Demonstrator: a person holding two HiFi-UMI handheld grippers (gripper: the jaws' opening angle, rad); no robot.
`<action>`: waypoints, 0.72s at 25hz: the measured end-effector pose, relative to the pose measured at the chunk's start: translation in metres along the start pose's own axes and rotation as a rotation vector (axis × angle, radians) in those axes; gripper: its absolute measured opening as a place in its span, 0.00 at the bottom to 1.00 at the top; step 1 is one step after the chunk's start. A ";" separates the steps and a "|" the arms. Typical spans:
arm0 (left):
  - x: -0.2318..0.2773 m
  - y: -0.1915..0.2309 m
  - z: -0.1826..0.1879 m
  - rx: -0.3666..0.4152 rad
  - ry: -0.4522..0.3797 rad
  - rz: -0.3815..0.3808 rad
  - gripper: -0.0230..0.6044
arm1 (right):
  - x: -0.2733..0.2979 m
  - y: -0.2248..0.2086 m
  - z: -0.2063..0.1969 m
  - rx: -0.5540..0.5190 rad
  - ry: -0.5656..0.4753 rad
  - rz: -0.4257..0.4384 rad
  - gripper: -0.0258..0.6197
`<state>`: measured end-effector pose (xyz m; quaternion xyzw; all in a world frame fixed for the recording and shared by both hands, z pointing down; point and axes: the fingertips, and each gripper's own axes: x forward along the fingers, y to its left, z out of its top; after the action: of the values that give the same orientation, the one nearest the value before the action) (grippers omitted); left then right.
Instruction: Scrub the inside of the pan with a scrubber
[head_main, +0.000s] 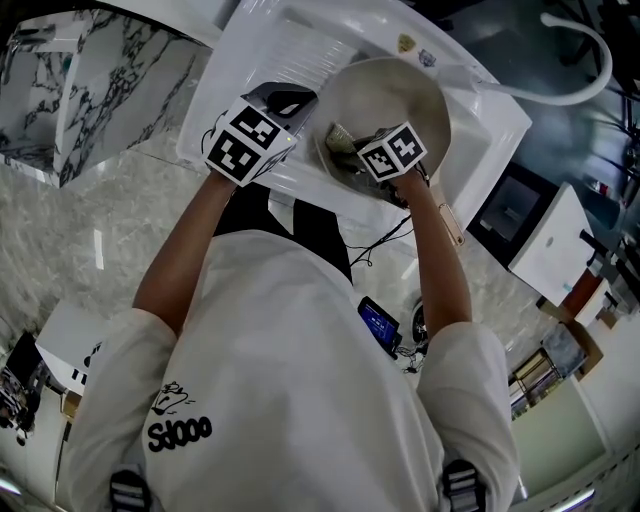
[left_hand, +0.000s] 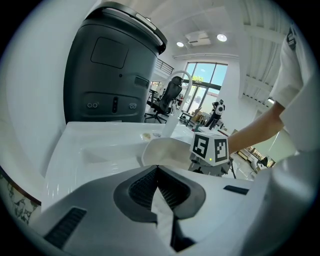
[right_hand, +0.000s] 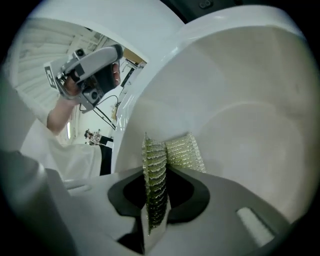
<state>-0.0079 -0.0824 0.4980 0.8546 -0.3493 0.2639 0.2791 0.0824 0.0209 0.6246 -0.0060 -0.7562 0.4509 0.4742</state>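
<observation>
Two jaw pairs: each is pressed onto something
Left gripper (left_hand: 159, 172): pan (left_hand: 167, 150) is pinched by its near edge
Right gripper (right_hand: 155, 175): scrubber (right_hand: 181, 152) is pinched, laid against pan wall just ahead

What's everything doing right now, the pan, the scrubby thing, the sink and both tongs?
Pan: in the sink, gripped at its rim, no food seen inside.
Scrubber: folded, pinched, down inside the pan.
Left tongs: shut on the pan's rim.
Right tongs: shut on the scrubber.
Sink: no water seen running.
</observation>
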 end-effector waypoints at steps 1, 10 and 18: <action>0.001 -0.001 0.000 0.002 -0.001 -0.003 0.04 | -0.001 0.005 -0.001 0.013 -0.004 0.036 0.15; 0.001 -0.007 0.005 0.011 -0.004 -0.007 0.04 | -0.018 0.041 0.012 0.048 -0.124 0.247 0.15; -0.002 -0.004 0.001 0.009 0.005 -0.002 0.04 | -0.029 0.055 0.030 0.112 -0.254 0.374 0.15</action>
<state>-0.0064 -0.0799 0.4948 0.8556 -0.3465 0.2672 0.2766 0.0538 0.0202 0.5621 -0.0631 -0.7694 0.5693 0.2827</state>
